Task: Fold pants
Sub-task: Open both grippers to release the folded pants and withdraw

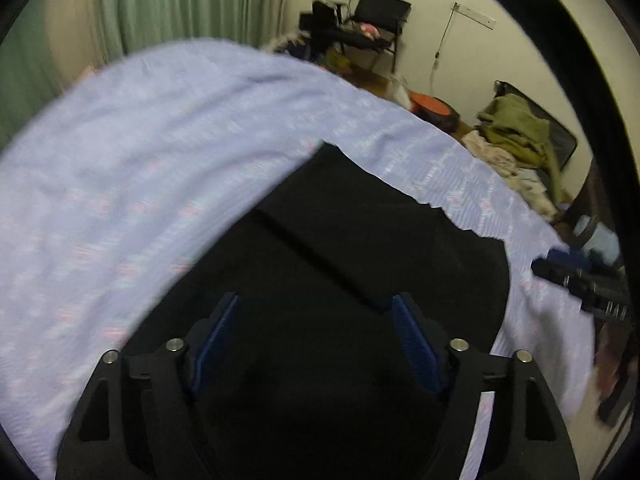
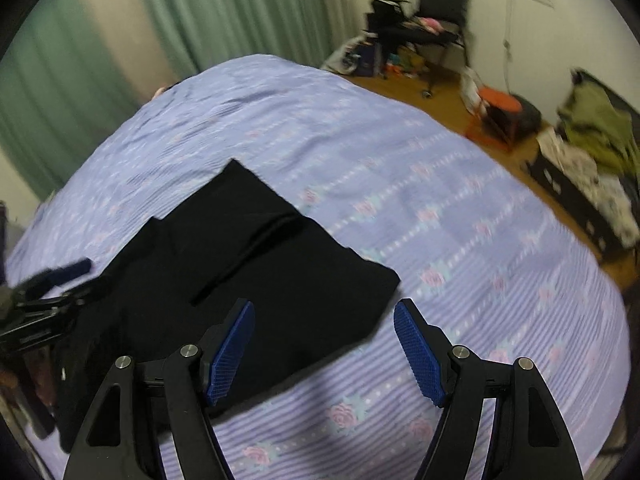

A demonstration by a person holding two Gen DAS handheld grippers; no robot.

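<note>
Black pants point(image 2: 248, 264) lie folded flat on a lilac bedspread point(image 2: 460, 240) with a rose pattern. In the left wrist view the pants point(image 1: 360, 232) fill the middle, and my left gripper point(image 1: 316, 304) hovers over them with its blue pads apart and nothing between them. My right gripper point(image 2: 324, 308) stands open above the pants' near right corner, one pad over the cloth and the other over the bedspread. The left gripper point(image 2: 60, 280) shows at the left edge of the right wrist view, and the right gripper point(image 1: 580, 280) at the right edge of the left wrist view.
Green curtains point(image 2: 224, 8) hang behind the bed. On the wooden floor to the right stand a black chair point(image 2: 444, 8) with clutter, an orange stool point(image 2: 500, 100) and an open suitcase point(image 2: 580, 168) piled with olive clothes.
</note>
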